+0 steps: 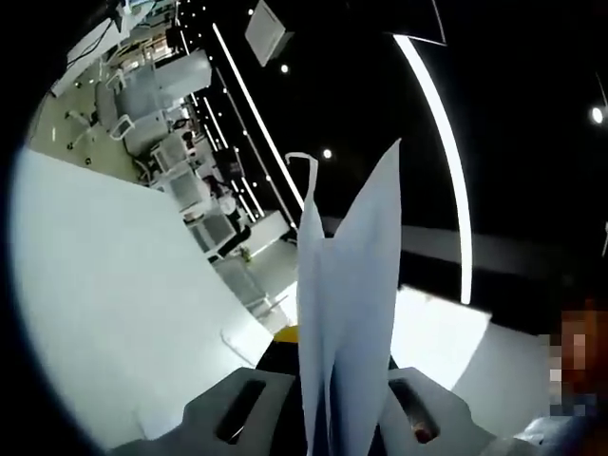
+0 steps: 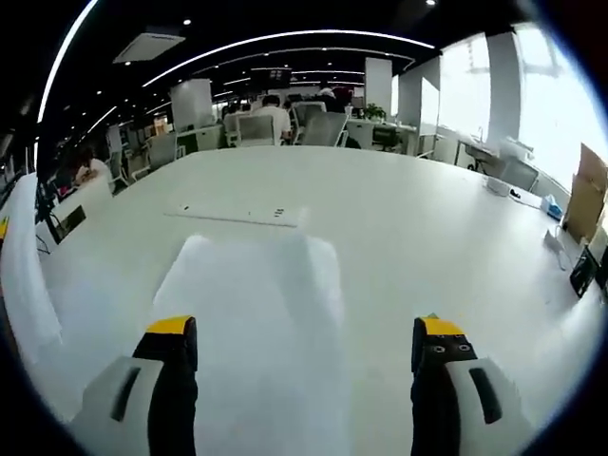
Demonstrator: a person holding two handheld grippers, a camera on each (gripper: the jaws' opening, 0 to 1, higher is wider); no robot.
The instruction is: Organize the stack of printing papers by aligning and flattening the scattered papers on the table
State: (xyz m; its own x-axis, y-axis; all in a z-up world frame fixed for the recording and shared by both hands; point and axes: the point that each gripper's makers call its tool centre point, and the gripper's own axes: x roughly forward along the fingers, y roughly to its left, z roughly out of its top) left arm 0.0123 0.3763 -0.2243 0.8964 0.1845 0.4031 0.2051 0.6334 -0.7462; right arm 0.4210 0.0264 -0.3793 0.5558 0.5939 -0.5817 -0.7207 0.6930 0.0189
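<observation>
Left claw [image 1: 347, 418] clenches limp, light sheets [image 1: 347, 313] by their edge; right claw [image 2: 304, 380] hangs released over the stack [image 2: 252, 294] mid-surface [image 2: 399, 218].

We see office chairs [image 2: 323, 126] behind the white table [image 2: 427, 237], and a cardboard box [image 2: 586, 195] at right.

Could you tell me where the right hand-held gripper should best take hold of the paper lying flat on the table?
Probably the near edge of the flat paper, approached low from the front: it lies between the open right hand-held gripper jaws, flush on the table.
</observation>
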